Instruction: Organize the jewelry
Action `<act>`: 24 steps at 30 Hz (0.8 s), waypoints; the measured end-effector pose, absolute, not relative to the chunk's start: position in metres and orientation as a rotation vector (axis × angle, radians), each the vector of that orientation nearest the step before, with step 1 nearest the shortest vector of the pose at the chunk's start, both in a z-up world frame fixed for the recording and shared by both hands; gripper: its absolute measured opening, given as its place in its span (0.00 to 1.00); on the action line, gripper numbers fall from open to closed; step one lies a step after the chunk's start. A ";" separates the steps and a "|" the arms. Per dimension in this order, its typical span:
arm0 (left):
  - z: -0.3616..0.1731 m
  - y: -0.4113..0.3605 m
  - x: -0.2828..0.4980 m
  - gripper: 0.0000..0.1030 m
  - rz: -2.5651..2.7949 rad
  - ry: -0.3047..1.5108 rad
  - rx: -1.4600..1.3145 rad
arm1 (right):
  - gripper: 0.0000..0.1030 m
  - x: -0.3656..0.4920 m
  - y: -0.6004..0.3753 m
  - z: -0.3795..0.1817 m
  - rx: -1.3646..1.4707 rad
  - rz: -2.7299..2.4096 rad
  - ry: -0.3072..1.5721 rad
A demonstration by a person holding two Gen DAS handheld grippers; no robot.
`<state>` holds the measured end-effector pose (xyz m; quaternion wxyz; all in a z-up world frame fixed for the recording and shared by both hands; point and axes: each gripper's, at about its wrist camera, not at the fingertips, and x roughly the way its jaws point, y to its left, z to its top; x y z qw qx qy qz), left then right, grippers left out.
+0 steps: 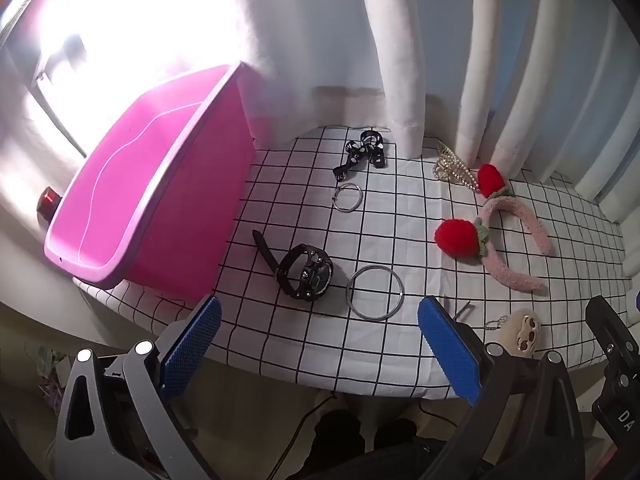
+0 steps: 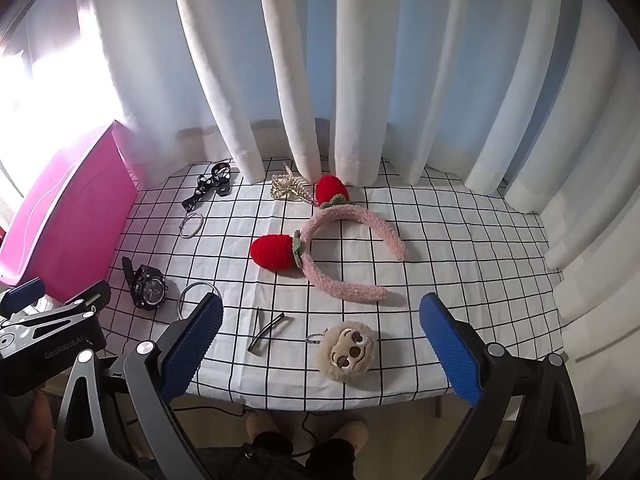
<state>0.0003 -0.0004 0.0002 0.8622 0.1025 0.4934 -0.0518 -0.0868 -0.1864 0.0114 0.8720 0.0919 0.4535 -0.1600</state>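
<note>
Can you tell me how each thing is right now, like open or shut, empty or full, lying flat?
Left claw: open, empty.
Right claw: open, empty.
Pink bin: open top, tilted, no jewelry seen inside.
Watch: on its side, strap unbuckled.
Big ring: flat.
Small ring: flat, with a gap.
Headband: flat.
Hair clip: flat.
Sloth keychain: face up.

L tool wide open above table edge; watch, ring ahead; pink bin left.
</note>
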 end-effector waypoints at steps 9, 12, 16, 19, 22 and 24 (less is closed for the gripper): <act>0.001 -0.001 -0.002 0.94 -0.111 1.031 0.204 | 0.91 -0.087 -0.187 0.012 0.192 -0.334 0.947; 0.002 0.000 -0.001 0.94 -0.115 1.030 0.203 | 0.91 -0.087 -0.186 0.012 0.191 -0.334 0.947; 0.003 -0.002 -0.001 0.94 -0.117 1.030 0.202 | 0.91 -0.088 -0.186 0.013 0.191 -0.336 0.944; 0.004 0.004 0.000 0.94 -0.119 1.029 0.197 | 0.91 -0.088 -0.186 0.013 0.190 -0.336 0.944; 0.005 0.004 0.001 0.94 -0.120 1.030 0.197 | 0.91 -0.087 -0.187 0.013 0.192 -0.337 0.944; 0.006 0.005 0.002 0.94 -0.121 1.030 0.197 | 0.91 -0.086 -0.187 0.013 0.191 -0.335 0.943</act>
